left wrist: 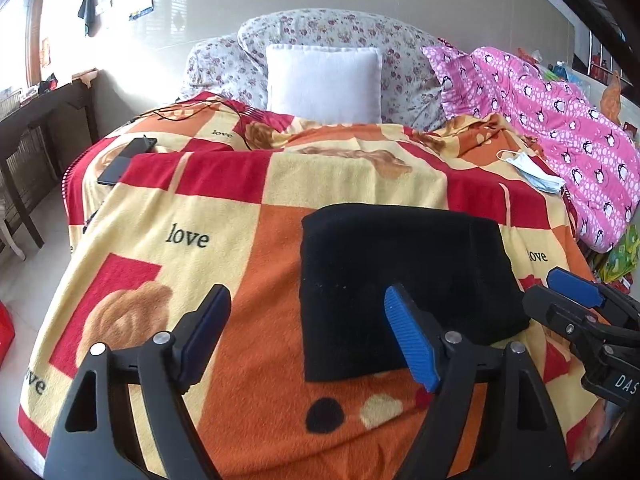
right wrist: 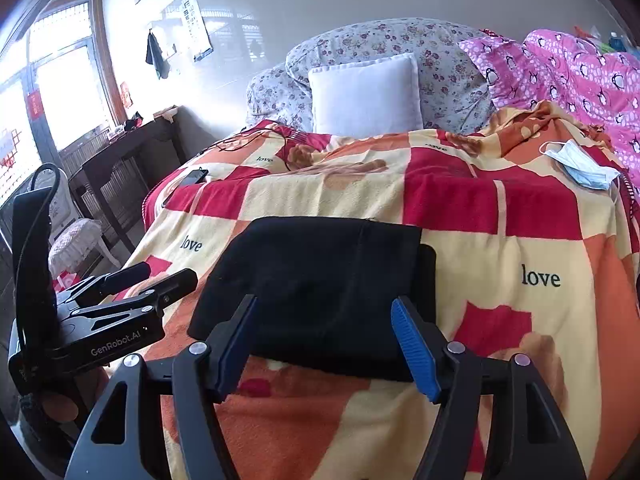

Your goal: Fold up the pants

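The black pants (left wrist: 404, 284) lie folded into a compact rectangle on the patterned blanket (left wrist: 224, 208); they also show in the right wrist view (right wrist: 320, 288). My left gripper (left wrist: 306, 312) is open and empty, held just in front of the pants' near left corner. My right gripper (right wrist: 324, 320) is open and empty, hovering at the pants' near edge. The right gripper shows at the right edge of the left wrist view (left wrist: 580, 304), and the left gripper at the left of the right wrist view (right wrist: 160, 280).
A white pillow (left wrist: 324, 82) and a floral quilt (left wrist: 320, 28) lie at the head of the bed. A pink penguin quilt (left wrist: 560, 128) and a face mask (left wrist: 532, 170) lie right. A phone (left wrist: 126, 160) and cable lie left. A dark table (right wrist: 120, 164) stands beside the bed.
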The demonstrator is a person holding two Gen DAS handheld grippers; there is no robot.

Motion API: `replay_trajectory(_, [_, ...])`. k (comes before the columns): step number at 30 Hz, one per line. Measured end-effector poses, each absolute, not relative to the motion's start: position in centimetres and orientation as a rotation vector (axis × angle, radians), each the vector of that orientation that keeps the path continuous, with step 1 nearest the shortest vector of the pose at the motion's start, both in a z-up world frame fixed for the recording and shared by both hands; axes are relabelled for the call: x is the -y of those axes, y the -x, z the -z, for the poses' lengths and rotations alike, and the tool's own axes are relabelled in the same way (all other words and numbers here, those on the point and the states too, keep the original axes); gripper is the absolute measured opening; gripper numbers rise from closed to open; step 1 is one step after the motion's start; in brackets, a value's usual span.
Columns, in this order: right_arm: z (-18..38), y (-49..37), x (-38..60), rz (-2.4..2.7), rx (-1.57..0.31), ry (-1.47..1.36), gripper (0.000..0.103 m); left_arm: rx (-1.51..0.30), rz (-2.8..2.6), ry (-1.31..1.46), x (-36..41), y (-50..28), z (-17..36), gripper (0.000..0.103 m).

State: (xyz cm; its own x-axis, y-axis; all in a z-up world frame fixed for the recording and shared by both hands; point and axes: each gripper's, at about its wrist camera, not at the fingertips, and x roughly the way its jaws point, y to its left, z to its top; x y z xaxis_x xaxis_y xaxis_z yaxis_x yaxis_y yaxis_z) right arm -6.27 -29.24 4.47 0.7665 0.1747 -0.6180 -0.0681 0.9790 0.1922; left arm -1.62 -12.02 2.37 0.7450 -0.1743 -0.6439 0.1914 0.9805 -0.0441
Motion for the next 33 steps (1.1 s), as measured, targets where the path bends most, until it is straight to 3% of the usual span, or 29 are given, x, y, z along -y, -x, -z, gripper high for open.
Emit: replay_trajectory(33, [-4.4,7.7,27.4,-0.158,-0.724,-0.143,0.074,-0.607,0.191,-0.070,11.2,5.5,-3.0,0.080])
